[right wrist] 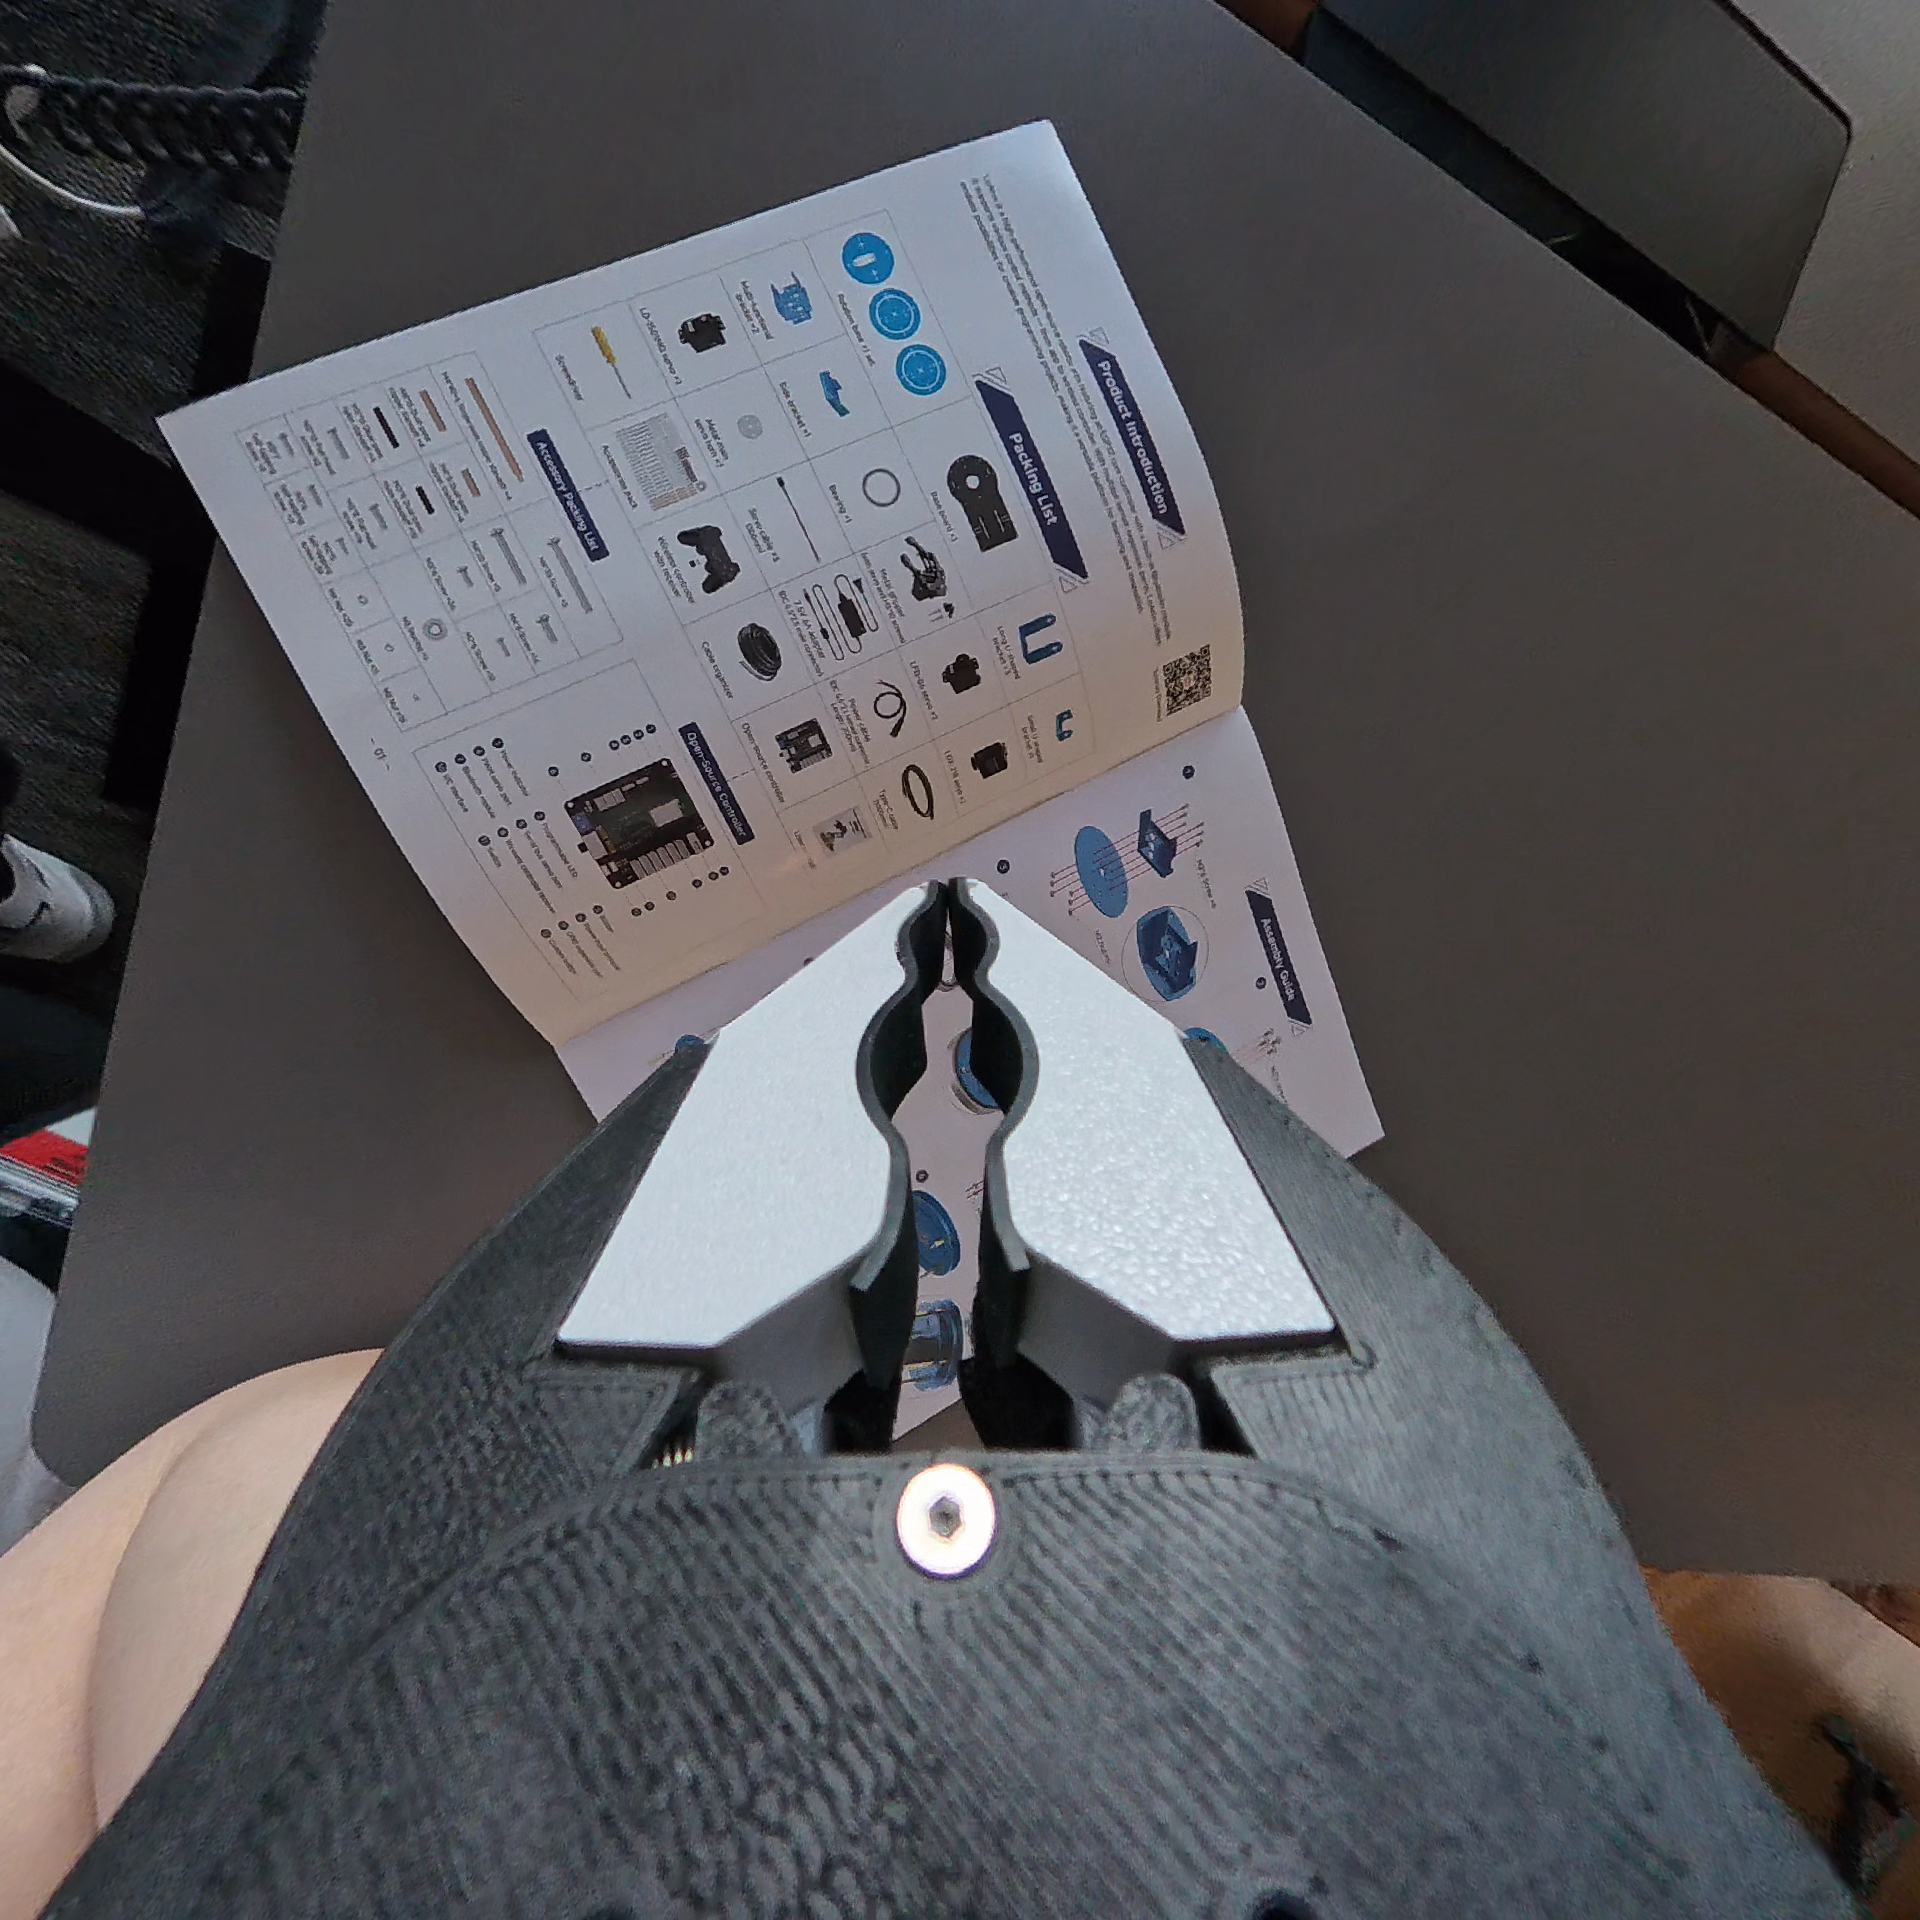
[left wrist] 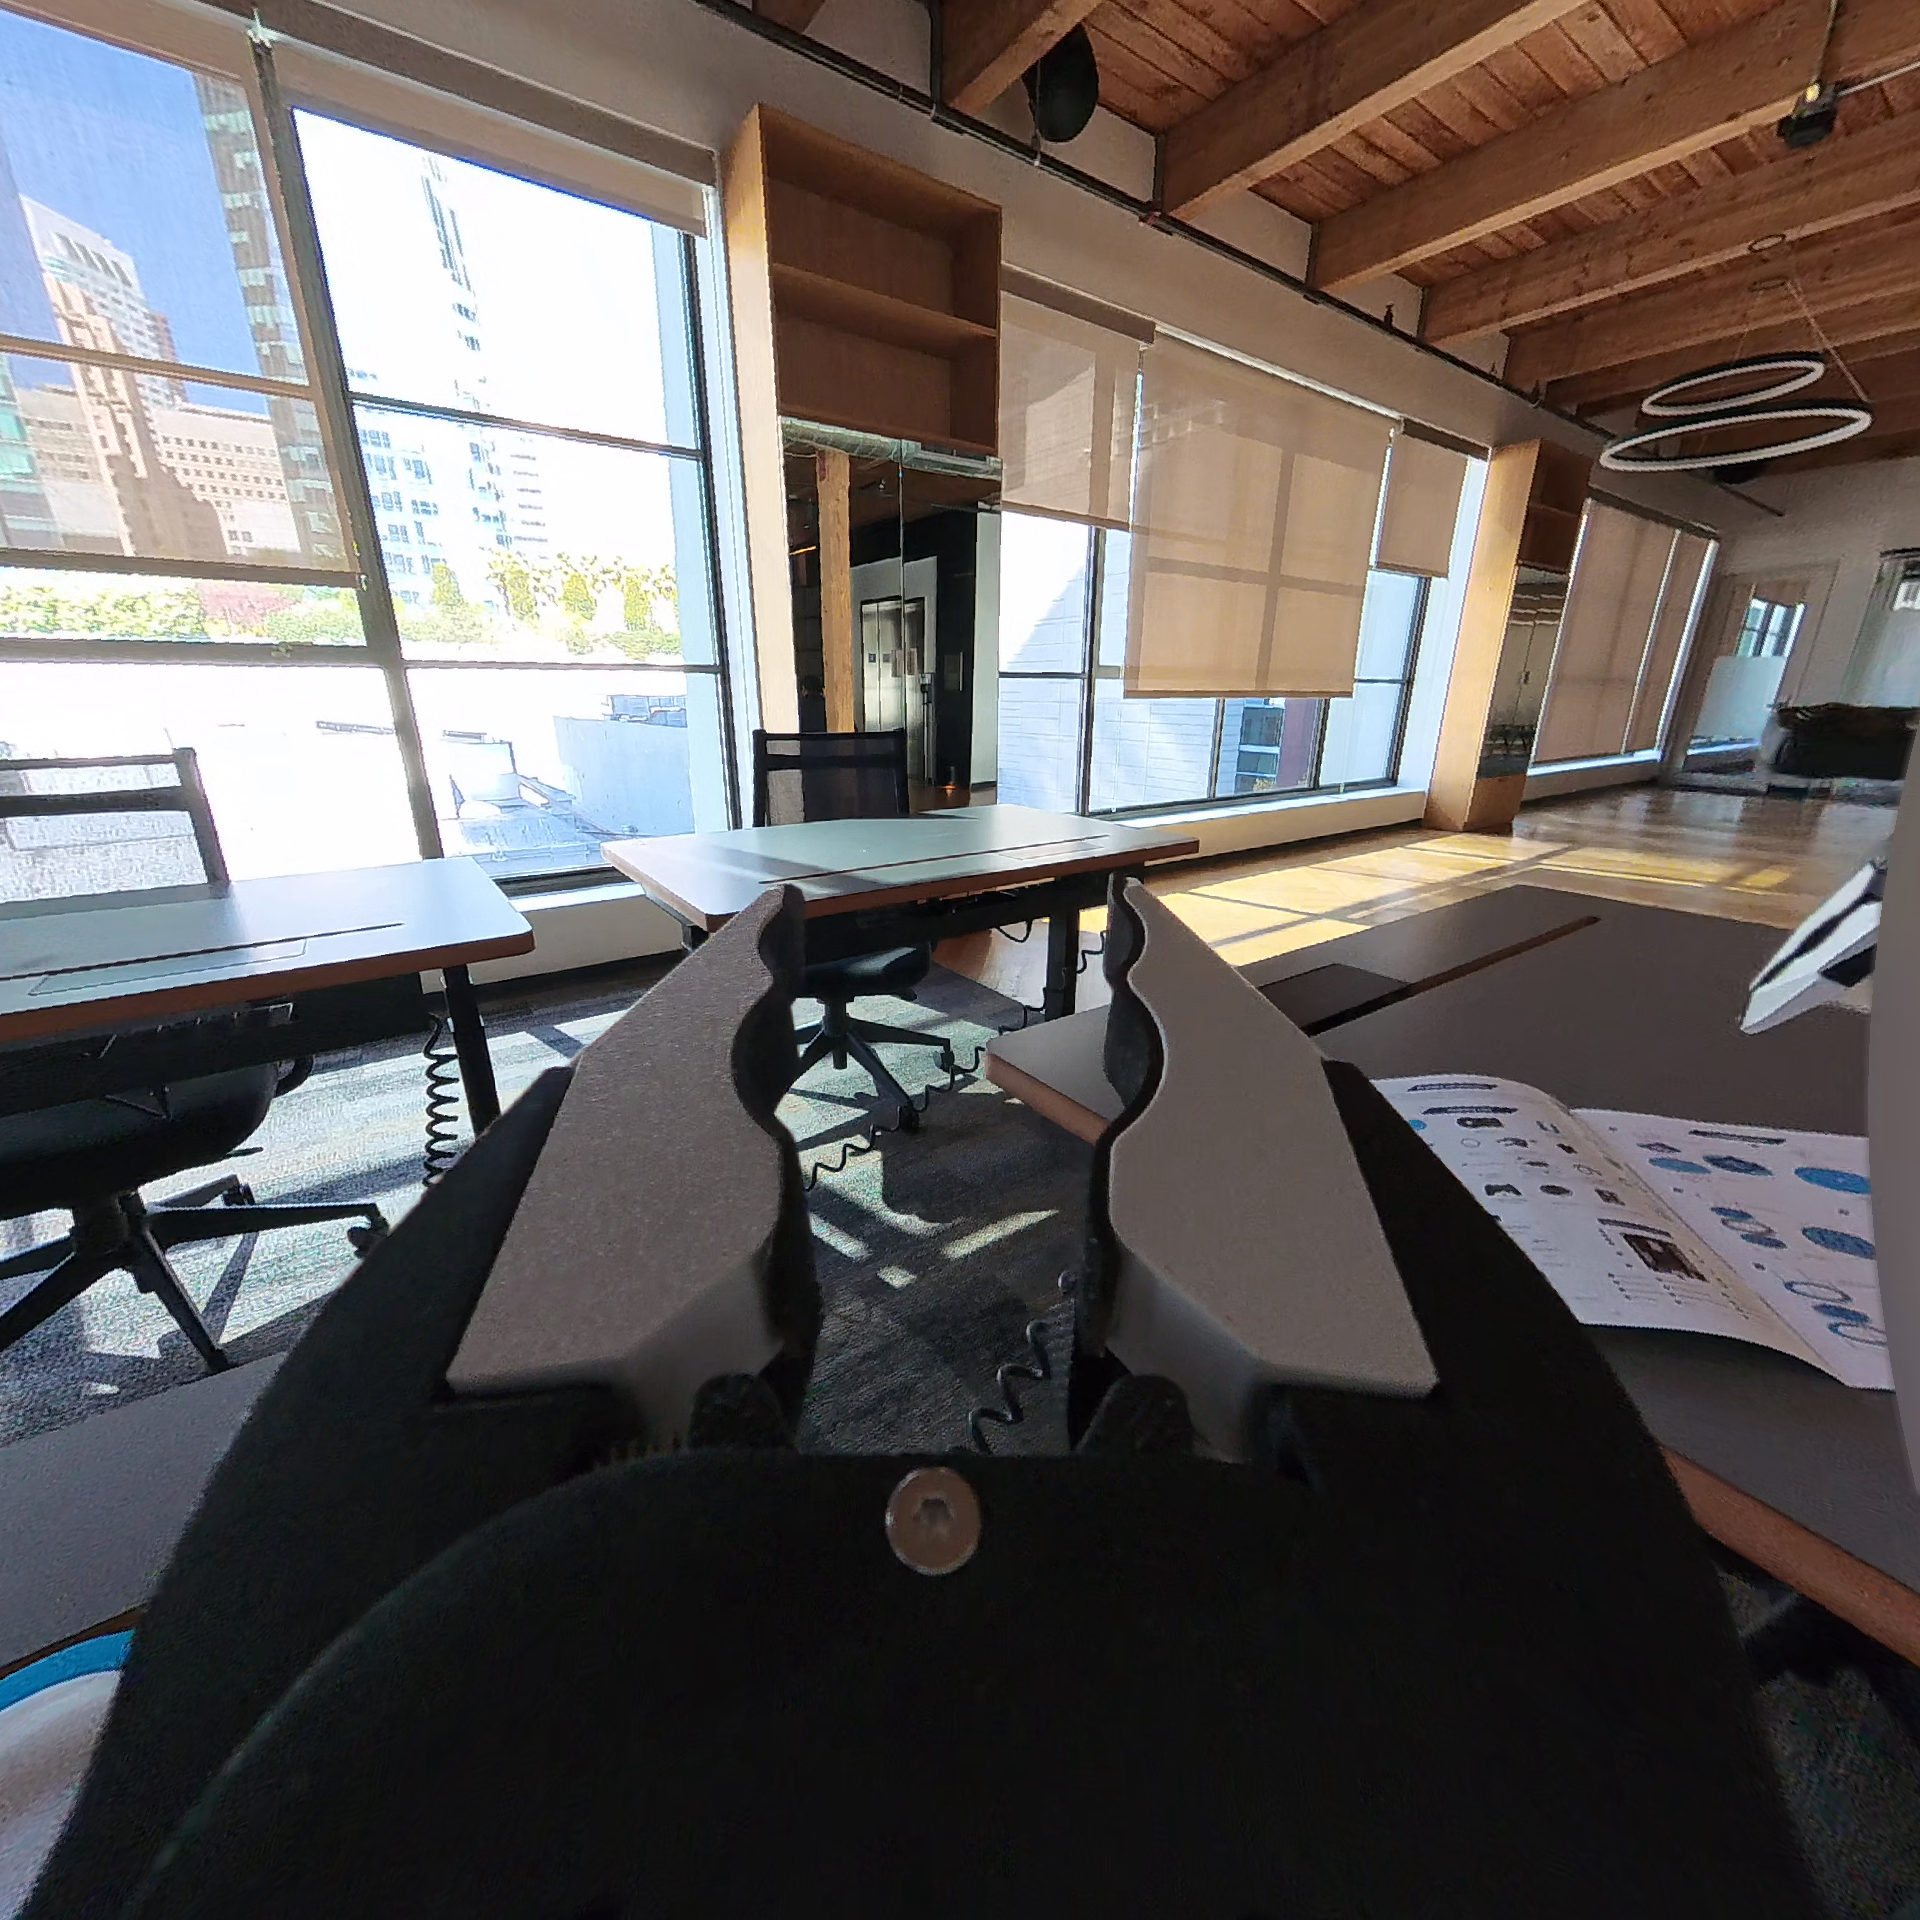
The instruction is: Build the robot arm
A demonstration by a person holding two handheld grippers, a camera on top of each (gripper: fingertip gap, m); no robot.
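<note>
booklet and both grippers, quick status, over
Left gripper open, held up in the air, nothing between its fingers. Right gripper shut, tips over the white open printed booklet lying on the grey desk. Nothing beside the booklet.

A dark grey table (right wrist: 1455, 727) carries an open white booklet (right wrist: 727, 520) lying flat on it.

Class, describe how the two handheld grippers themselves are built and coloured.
The left gripper and right gripper match: a black, ridged 3D-printed body, two light grey wedge-shaped fingers with wavy black inner pads, and one silver hex screw at the centre.
</note>
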